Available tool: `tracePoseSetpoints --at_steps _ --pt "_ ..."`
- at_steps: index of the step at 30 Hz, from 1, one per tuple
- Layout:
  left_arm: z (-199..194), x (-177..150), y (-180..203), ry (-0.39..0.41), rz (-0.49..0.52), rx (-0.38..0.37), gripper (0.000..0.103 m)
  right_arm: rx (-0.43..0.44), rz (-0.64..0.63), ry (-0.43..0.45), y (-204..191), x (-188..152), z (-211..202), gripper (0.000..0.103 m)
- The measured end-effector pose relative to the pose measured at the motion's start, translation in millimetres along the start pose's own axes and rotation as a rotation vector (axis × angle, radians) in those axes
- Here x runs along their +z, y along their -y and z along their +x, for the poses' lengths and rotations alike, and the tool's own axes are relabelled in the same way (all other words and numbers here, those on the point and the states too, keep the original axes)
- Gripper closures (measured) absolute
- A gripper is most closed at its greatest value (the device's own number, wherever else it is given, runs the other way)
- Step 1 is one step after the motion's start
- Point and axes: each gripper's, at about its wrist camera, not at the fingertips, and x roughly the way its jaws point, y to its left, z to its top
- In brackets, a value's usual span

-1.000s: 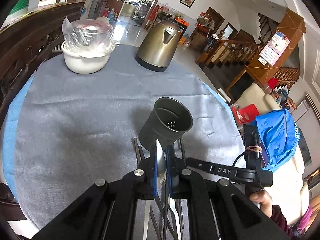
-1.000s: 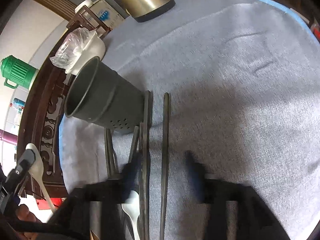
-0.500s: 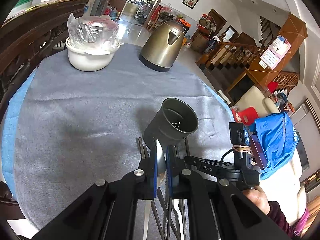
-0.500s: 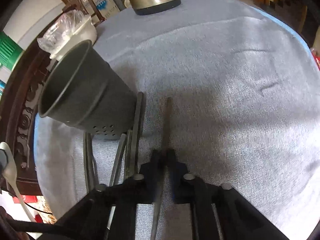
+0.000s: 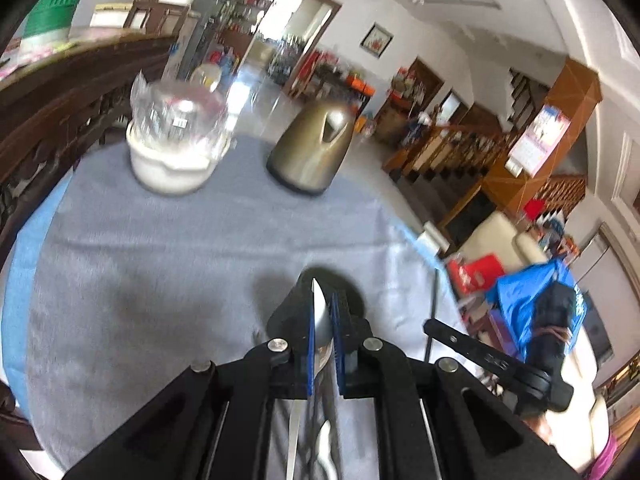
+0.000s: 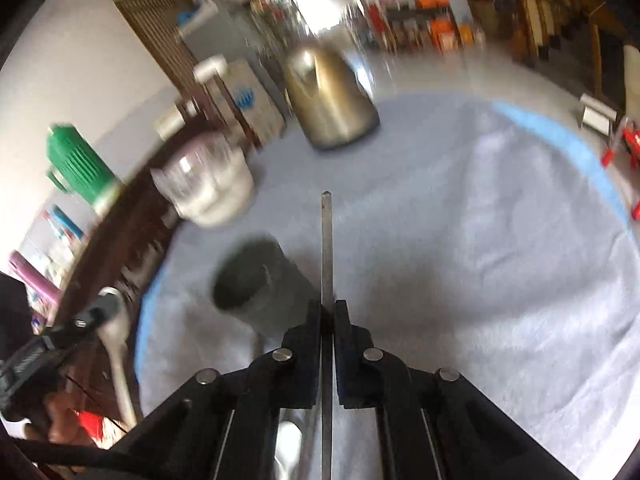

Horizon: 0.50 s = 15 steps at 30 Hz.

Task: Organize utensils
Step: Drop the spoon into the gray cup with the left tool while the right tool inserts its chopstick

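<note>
My left gripper (image 5: 323,314) is shut on a white spoon (image 5: 319,308), held edge-on above the grey cloth. Right behind its fingers stands the dark perforated utensil holder (image 5: 354,294), mostly hidden. In the right wrist view my right gripper (image 6: 328,316) is shut on a dark chopstick (image 6: 326,248), which sticks out forward, lifted off the cloth. The utensil holder (image 6: 256,284) stands just left of that chopstick. The left gripper and its white spoon (image 6: 114,332) show at the left edge. The right gripper (image 5: 434,326) with its chopstick (image 5: 433,304) appears on the right of the left wrist view.
A brass-coloured kettle (image 5: 312,152) and a white bowl under clear plastic (image 5: 176,152) stand at the far side of the round table's grey cloth (image 5: 140,260). More utensils (image 6: 288,444) lie on the cloth under the grippers. A carved wooden chair back (image 5: 48,120) borders the left.
The right gripper closed on a chopstick lying on the cloth and lifted it. The left gripper rose a little, still holding the spoon.
</note>
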Motion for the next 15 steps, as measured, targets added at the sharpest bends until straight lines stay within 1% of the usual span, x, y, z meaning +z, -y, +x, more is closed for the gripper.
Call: tracePoseSetpoints --at_steps 3,4,6,8,12,15 --pt "-3.1 15.8 8.7 0.09 -0.019 -0.04 0.095 0.049 0.01 0.13 -6.8 13.2 -29.4 0.097" --pt "-3.2 20.8 11.8 0.128 -0.026 -0.059 0.095 0.072 0.013 0.19 -9.9 16.8 -42.9 0.097" --pt "0.8 31.3 18.4 0.189 -0.036 -0.082 0.095 0.097 0.016 0.284 -21.3 24.6 -55.3 0.097" --pt "9.9 40.8 22.6 0.229 -0.051 -0.09 0.095 0.114 0.017 0.394 -33.2 30.4 -63.9 0.097" --pt "33.7 54.1 26.2 0.297 -0.071 -0.108 0.095 0.139 0.02 0.584 -45.9 42.2 -71.2 0.097" --pt "54.2 59.5 24.9 0.319 -0.059 -0.101 0.095 0.134 0.039 0.672 -54.1 51.2 -66.4 0.097"
